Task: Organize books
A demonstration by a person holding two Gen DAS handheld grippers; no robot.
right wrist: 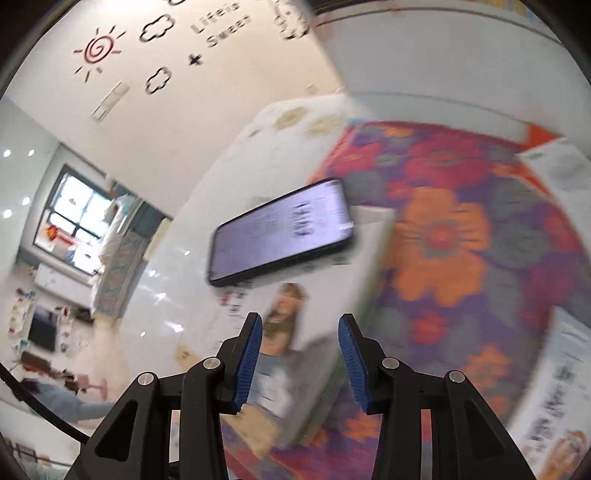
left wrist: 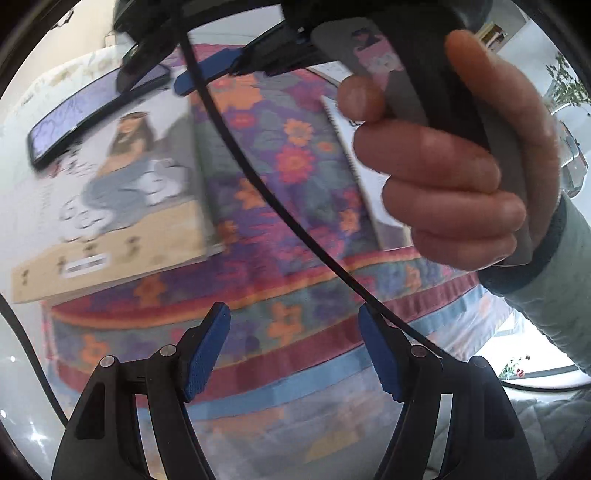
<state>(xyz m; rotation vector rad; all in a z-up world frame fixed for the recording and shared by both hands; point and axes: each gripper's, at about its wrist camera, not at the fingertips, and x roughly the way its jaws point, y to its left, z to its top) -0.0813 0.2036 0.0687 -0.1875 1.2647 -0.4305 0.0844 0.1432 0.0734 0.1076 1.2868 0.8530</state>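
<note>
Both grippers, left gripper (left wrist: 291, 354) and right gripper (right wrist: 300, 363), stand open and empty above the illustrated book (right wrist: 314, 325). Judged step: approach. Next, the right must drop its jaws around that book's edge just ahead, clear of the phone (right wrist: 280, 232) beyond.

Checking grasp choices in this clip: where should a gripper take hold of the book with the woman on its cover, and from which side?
Probably the spine-side long edge of the book, coming in from the floral cloth. It lies flat with a phone on its far corner, so that exposed edge, away from the phone, looks like the clearest place for the pads to straddle.

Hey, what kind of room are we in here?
Probably a home-style living room: a flowered rug on glossy white floor, wall decals reading "Life is Sweet", and a curtained window.
</note>
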